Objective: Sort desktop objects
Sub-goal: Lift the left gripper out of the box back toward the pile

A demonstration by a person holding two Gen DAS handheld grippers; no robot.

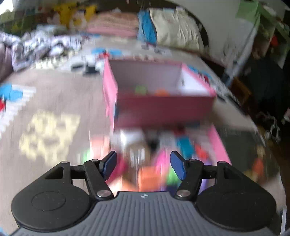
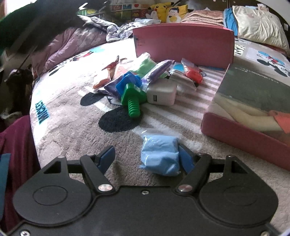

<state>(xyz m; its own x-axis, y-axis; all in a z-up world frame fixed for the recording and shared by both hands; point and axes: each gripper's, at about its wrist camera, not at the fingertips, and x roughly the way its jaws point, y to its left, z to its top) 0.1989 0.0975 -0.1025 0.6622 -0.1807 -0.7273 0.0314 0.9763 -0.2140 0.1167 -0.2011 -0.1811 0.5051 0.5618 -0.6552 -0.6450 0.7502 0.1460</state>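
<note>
In the right wrist view a light blue bag lies on the patterned blanket between the fingers of my right gripper. It rests against the right finger, clear of the left one, and the jaws stand open. Further back lies a pile: a green bolt with a blue nut, a white charger, purple, green and red bags. The left wrist view is motion-blurred. My left gripper is open over a smear of colourful objects, in front of an open pink box with something green and something orange inside.
A pink box wall stands behind the pile. A flat pink-edged box lies at the right. Pillows, plush toys and a crumpled duvet fill the back. The bed drops off at the left; a dark sleeve hangs above.
</note>
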